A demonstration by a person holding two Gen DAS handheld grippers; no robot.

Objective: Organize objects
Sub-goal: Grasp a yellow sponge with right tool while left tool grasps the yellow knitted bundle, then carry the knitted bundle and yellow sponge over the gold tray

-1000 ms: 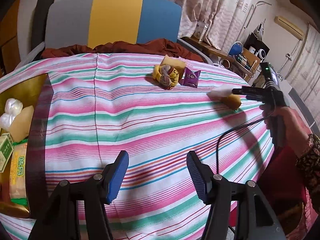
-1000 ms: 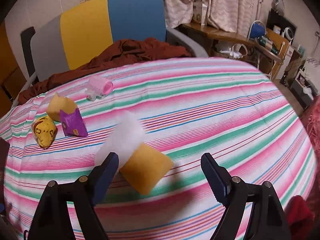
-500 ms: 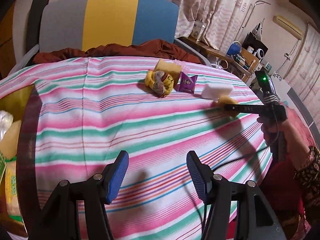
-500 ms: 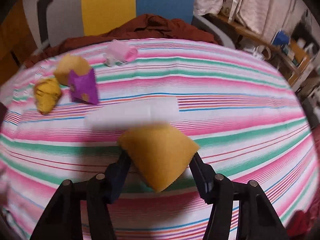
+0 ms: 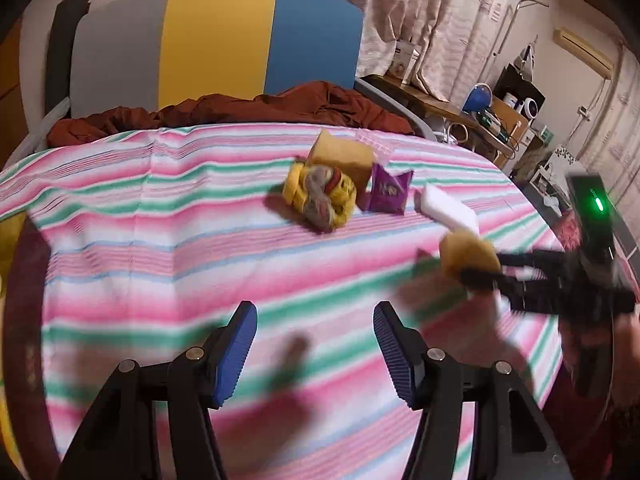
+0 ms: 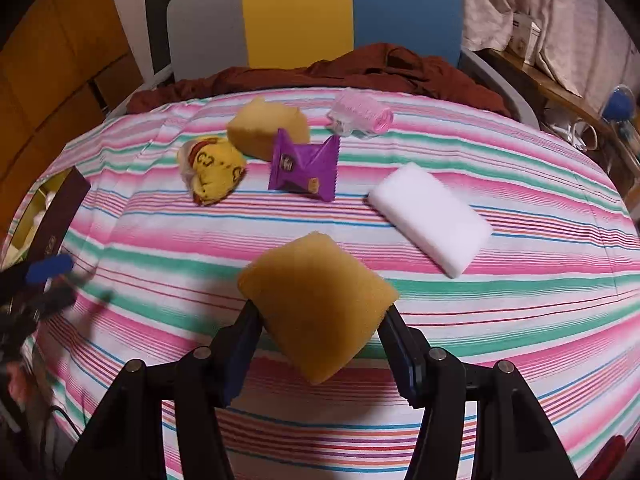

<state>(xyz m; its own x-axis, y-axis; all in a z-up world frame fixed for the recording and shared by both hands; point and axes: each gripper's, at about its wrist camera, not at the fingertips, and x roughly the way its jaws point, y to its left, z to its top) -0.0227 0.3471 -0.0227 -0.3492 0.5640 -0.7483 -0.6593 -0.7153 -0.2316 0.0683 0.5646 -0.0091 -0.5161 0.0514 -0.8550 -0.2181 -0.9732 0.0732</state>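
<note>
Gripping a yellow sponge, right gripper points across the striped cloth.

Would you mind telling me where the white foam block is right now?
The white foam block lies flat on the striped cloth, right of the purple packet and just beyond the yellow sponge held in the right tool.

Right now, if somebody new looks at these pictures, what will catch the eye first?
Probably the yellow sponge, squeezed in the right tool above the striped tablecloth. Behind it, a white block lies flat and a purple packet sits beside another yellow sponge. The left tool is open and holds nothing.
</note>
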